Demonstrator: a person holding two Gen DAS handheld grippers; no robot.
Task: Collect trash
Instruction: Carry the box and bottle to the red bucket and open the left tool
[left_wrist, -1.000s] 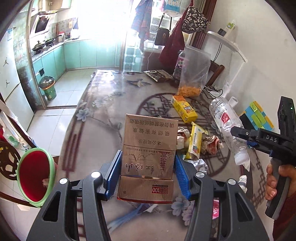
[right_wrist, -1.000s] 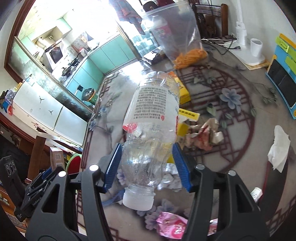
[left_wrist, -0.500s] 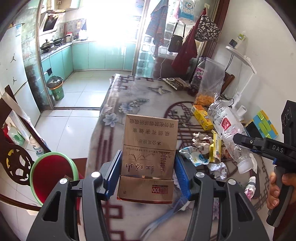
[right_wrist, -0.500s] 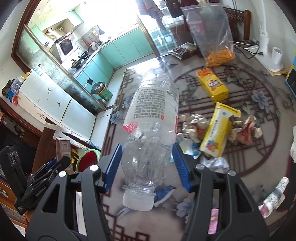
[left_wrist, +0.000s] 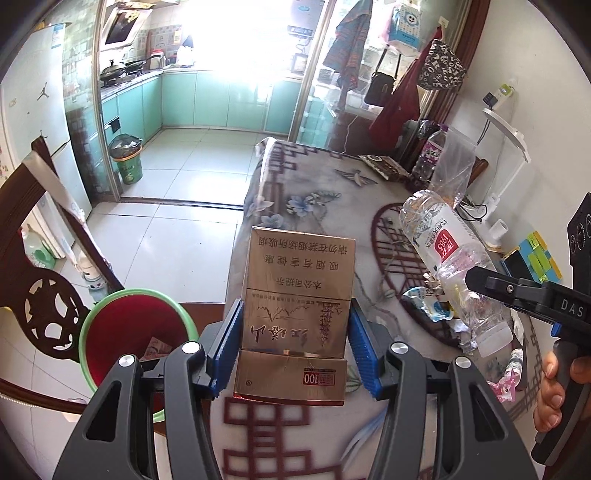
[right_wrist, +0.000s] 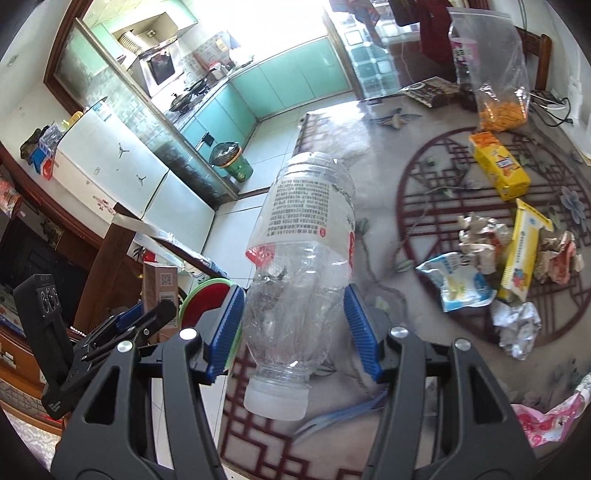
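Observation:
My left gripper (left_wrist: 293, 341) is shut on a gold cigarette box (left_wrist: 295, 295), held above the table's left edge. A red bin with a green rim (left_wrist: 136, 332) stands on a chair just to its left, below it. My right gripper (right_wrist: 293, 328) is shut on a clear empty plastic bottle (right_wrist: 303, 254), cap end toward me, held over the table. The bottle also shows in the left wrist view (left_wrist: 450, 266). The left gripper with the box shows in the right wrist view (right_wrist: 147, 314), beside the bin (right_wrist: 207, 295).
The patterned table (right_wrist: 424, 184) carries crumpled paper (right_wrist: 476, 240), a yellow wrapper (right_wrist: 521, 254), a blue-white packet (right_wrist: 461, 284), foil (right_wrist: 517, 325), a pink wrapper (right_wrist: 550, 421), a yellow carton (right_wrist: 498, 166) and a bag of orange snacks (right_wrist: 498, 74). A wooden chair (left_wrist: 40, 295) stands at left.
Both grippers have moved left and back from the trash pile toward the table's left edge. The red bin has come closer to the left gripper. Both still hold their items.

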